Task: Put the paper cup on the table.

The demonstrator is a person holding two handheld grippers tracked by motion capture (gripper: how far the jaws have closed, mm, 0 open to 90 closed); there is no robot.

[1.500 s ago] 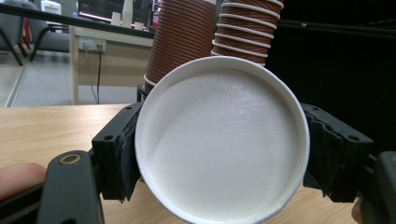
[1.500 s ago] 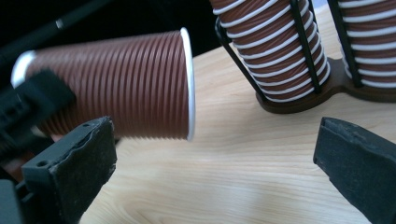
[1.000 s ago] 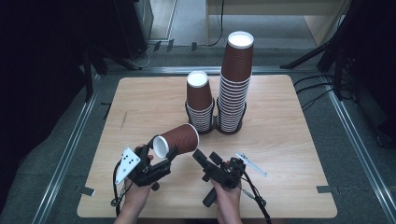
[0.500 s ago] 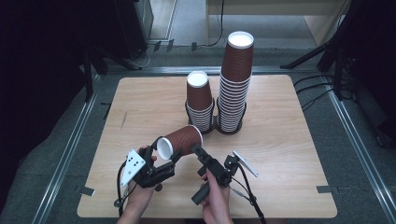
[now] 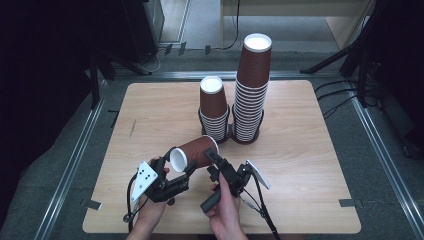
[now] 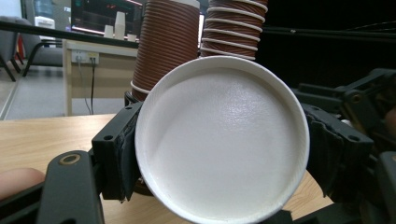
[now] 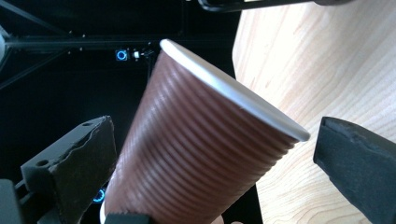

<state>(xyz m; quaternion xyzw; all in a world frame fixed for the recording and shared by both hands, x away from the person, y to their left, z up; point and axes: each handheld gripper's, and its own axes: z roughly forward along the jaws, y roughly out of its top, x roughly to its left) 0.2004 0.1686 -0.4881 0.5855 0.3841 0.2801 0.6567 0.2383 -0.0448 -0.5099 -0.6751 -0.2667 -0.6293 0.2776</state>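
Observation:
A brown ribbed paper cup (image 5: 197,151) lies sideways in the air over the near part of the table. My left gripper (image 5: 184,170) is shut on its base end. In the left gripper view the cup's white bottom (image 6: 222,140) faces the camera, with a black jaw pressed on each side. My right gripper (image 5: 212,162) is at the cup's rim end. In the right gripper view its jaws stand wide on either side of the cup (image 7: 196,154). The right-hand jaw is apart from the white rim, so this gripper (image 7: 215,158) is open.
A short stack of the same cups (image 5: 213,107) and a tall stack (image 5: 252,85) stand upside down in black ring holders at mid-table. The wooden table (image 5: 310,150) has bare room left and right. Dark floor and metal rails surround it.
My right gripper has turned and moved up-left, bringing its jaws around the cup's rim end. The left gripper and the cup have stayed in place.

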